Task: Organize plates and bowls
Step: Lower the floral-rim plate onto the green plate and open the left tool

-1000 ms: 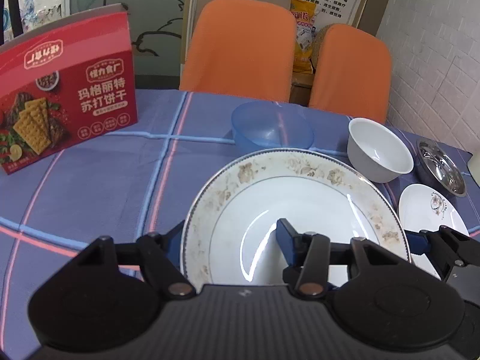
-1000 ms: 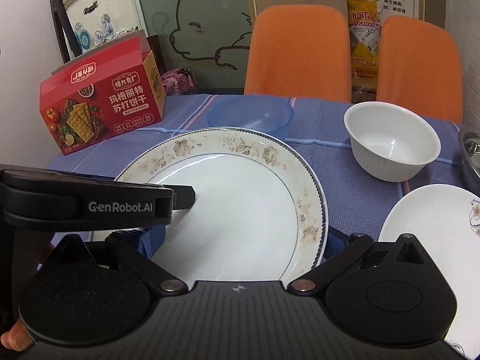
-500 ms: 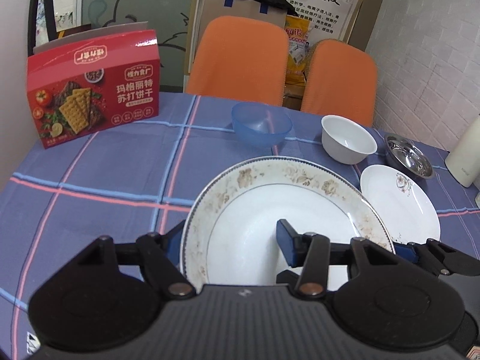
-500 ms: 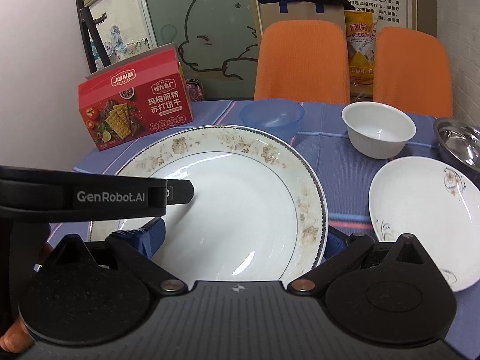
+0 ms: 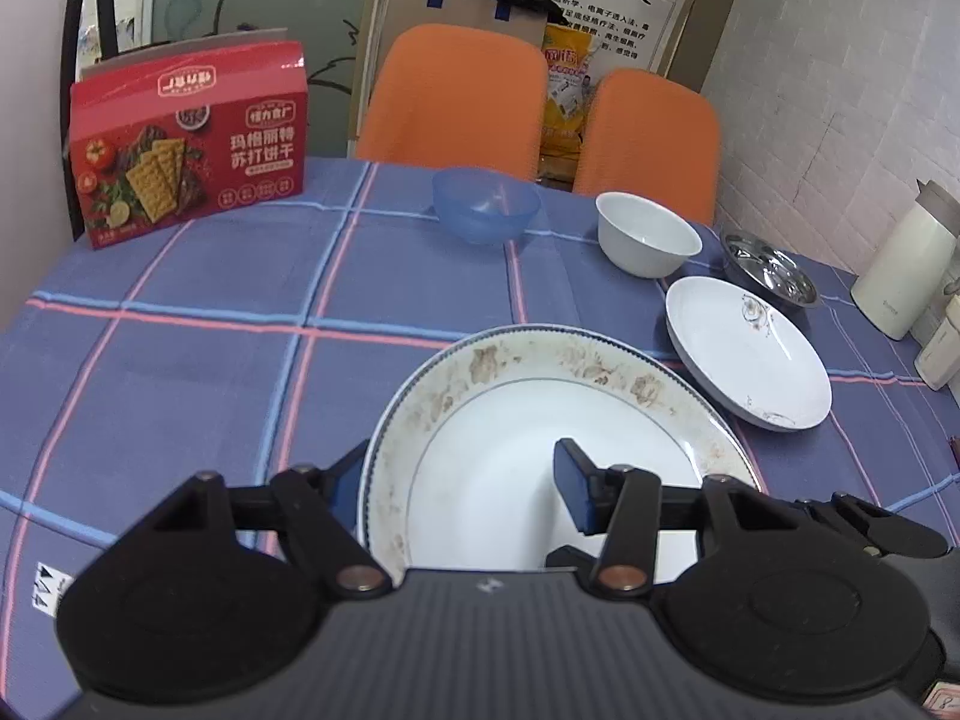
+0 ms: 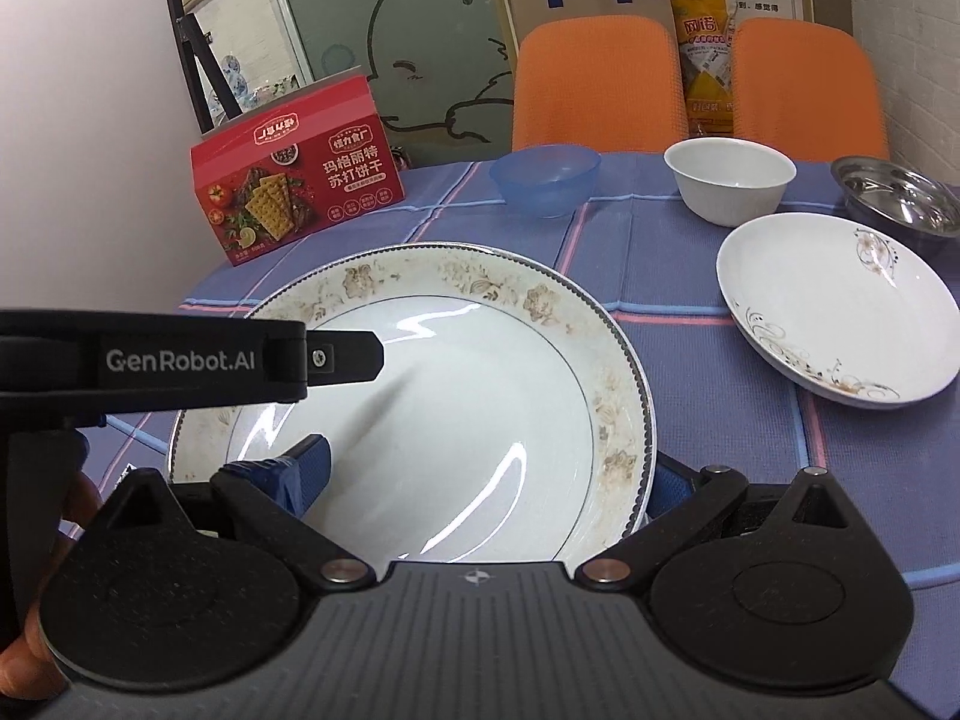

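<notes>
A large white plate with a brown floral rim is held over the checked tablecloth by both grippers. My left gripper is shut on the plate's left rim, one pad under the edge and one inside the well. On the opposite rim my right gripper is shut the same way. Part of the left gripper's arm crosses the right wrist view. Further back sit a smaller white plate, a white bowl, a blue bowl and a steel bowl.
A red cracker box stands at the back left of the table. Two orange chairs are pushed in behind the far edge. At the right edge stands a cream jug. A hand shows at the lower left of the right wrist view.
Both grippers have drawn back toward the near side with the large plate still in them. The bowls, small plate and box now look farther away and more of the table shows.
</notes>
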